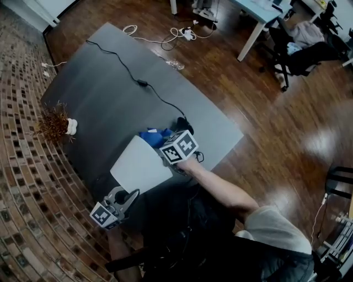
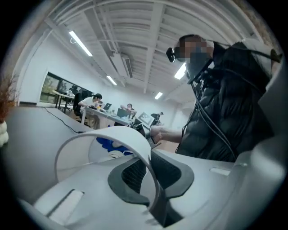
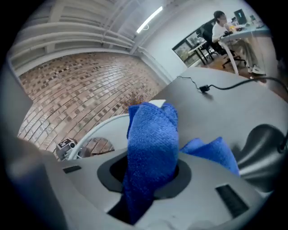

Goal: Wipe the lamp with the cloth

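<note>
A lamp with a white shade [image 1: 140, 165] lies tilted near the front edge of the grey table [image 1: 99, 93]. My left gripper [image 1: 130, 195] is below and to the left of the shade, shut on its thin white rim [image 2: 130, 134], which runs between the jaws [image 2: 150, 173]. My right gripper [image 1: 165, 144] is at the shade's upper right, shut on a blue cloth [image 3: 150, 134]. The cloth [image 1: 154, 135] bunches against the top of the shade. In the right gripper view the shade [image 3: 105, 128] curves behind the cloth. The lamp's black cable [image 1: 127, 69] runs back across the table.
A dried brown plant [image 1: 54, 124] with a small white piece [image 1: 71, 126] sits at the table's left edge beside the brick wall [image 1: 22, 165]. White cables [image 1: 165, 36] lie on the wooden floor beyond the table. A desk [image 1: 259, 16] and office chairs [image 1: 298, 49] stand at the upper right.
</note>
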